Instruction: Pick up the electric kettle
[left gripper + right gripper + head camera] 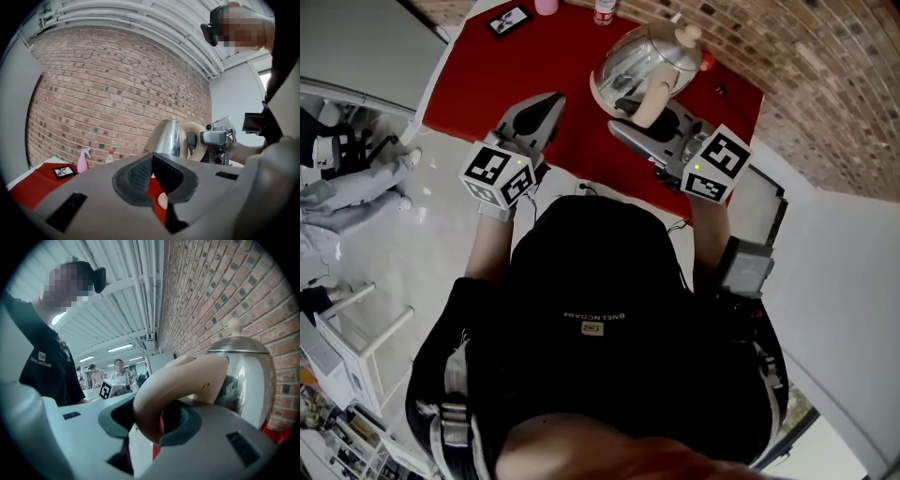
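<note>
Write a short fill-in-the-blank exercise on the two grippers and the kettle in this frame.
The right gripper is shut on the kettle by its ____.
The left gripper has its jaws together and holds ____.
The colour of the table top is ____.
Missing words: handle; nothing; red.

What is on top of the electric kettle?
A cream knob tops the shiny domed lid of the electric kettle. The closed lid covers whatever is inside.
</note>
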Tool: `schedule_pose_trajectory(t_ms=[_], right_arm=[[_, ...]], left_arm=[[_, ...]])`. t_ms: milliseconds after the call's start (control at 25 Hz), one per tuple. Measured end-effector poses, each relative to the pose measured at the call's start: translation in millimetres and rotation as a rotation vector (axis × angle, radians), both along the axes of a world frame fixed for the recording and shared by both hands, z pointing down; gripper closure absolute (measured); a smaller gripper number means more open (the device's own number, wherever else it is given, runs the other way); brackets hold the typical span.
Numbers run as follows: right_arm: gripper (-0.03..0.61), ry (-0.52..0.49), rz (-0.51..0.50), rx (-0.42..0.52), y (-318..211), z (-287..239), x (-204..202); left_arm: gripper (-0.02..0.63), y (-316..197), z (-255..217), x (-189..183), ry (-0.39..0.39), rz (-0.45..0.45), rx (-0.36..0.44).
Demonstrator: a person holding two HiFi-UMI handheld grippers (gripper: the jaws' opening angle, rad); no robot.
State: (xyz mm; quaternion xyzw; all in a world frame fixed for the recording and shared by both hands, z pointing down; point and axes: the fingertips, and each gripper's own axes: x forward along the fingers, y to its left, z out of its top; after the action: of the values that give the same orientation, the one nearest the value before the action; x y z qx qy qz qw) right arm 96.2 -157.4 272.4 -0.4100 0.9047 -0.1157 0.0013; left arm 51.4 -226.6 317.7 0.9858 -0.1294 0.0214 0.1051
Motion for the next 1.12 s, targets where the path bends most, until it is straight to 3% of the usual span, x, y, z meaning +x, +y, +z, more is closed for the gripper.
schedule_pose_trajectory(t_ms=[440,1120], right_arm=[[0.446,0.005,0.068,0.0,8,5,25],[0.446,-0.006,0.085,-0.012,14,8,26]], left_arm=[[0.609,6,5,21,-0.006,0.032,-0.011],[0.608,13,8,14,-0.015,0.024,-0.012]])
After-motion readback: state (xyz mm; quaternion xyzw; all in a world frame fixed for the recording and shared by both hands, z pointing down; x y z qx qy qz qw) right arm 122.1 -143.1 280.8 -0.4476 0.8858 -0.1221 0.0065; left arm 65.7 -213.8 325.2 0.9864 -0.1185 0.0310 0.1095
